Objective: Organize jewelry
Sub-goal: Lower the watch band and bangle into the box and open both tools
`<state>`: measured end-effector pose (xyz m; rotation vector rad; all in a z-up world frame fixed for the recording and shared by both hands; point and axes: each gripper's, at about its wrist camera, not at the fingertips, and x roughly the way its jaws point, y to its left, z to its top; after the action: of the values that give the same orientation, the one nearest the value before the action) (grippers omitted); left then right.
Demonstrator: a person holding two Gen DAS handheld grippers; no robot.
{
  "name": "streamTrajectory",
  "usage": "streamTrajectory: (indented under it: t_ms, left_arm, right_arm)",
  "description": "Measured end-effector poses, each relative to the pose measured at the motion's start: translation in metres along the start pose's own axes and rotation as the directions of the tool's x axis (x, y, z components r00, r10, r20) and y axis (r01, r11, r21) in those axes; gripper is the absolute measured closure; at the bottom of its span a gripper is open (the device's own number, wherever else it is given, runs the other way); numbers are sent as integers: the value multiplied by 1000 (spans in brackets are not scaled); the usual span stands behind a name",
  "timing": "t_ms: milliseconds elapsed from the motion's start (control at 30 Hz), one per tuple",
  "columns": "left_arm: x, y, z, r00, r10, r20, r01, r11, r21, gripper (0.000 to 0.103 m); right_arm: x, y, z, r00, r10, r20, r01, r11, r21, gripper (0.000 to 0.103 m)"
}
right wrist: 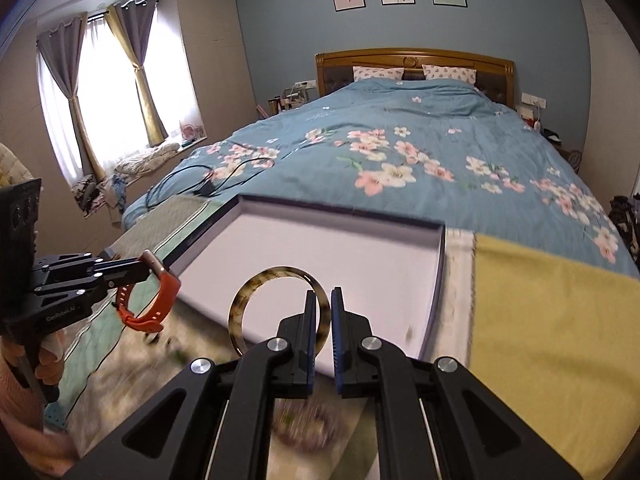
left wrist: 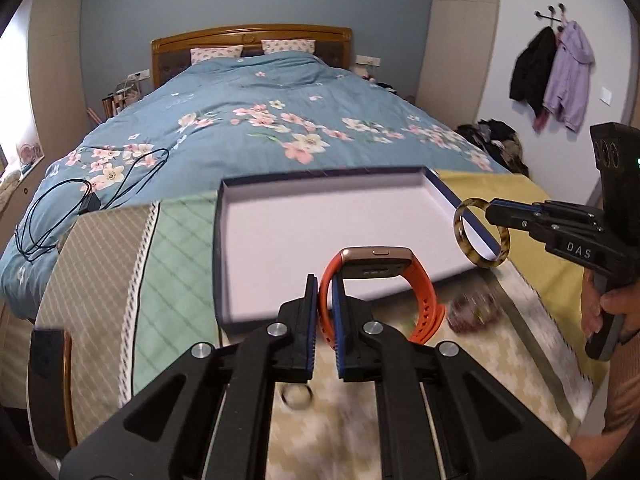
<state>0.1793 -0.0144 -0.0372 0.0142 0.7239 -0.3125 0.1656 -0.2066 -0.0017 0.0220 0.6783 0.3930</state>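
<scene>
Bedroom setting; patterned cloth on table at bed foot is carrying an open tray, interior bare, so nothing is sorted yet.

L wrist view: left gripper is clamping orange watch by its strap, lifted at tray's near edge; watch face is lying crosswise, strap looping down to the right. A ring and beaded piece are waiting on cloth, blurred.

R wrist view: right gripper is pinching bangle by its rim, standing on edge over tray's near side, opening facing cam.

Cloth-covered table, box, blurred trinkets.
</scene>
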Motion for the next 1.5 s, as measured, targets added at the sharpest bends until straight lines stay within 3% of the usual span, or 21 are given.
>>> streamTrajectory:
  t_ms: [367, 867, 1167, 1233, 1333, 1500]
  left_arm:
    - [74, 14, 68, 997, 51, -53, -52, 998, -20, 95]
    - [169, 27, 96, 983, 62, -174, -75, 995, -66, 95]
    - [197, 34, 99, 967, 71, -243, -95, 992, -88, 93]
    - [199, 36, 99, 968, 57, -246, -83, 992, -94, 87]
    - [189, 39, 97, 976, 64, -208, -87, 991, -101, 68]
    - [145, 43, 91, 993, 79, -88, -88, 991, -100, 63]
  right_arm:
    - [81, -17, 44, 997, -67, -49, 69, 997, 36, 97]
    - [138, -34, 57, 975, -118, -188, 137, 986, 91, 97]
    - [144, -30, 58, 970, -130, -204, 152, 984, 92, 96]
    - [139, -30, 59, 974, -129, -187, 149, 984, 99, 95]
    - [118, -27, 58, 986, -100, -134, 114, 989, 96, 93]
    - [64, -12, 47, 999, -34, -33, 35, 999, 30, 81]
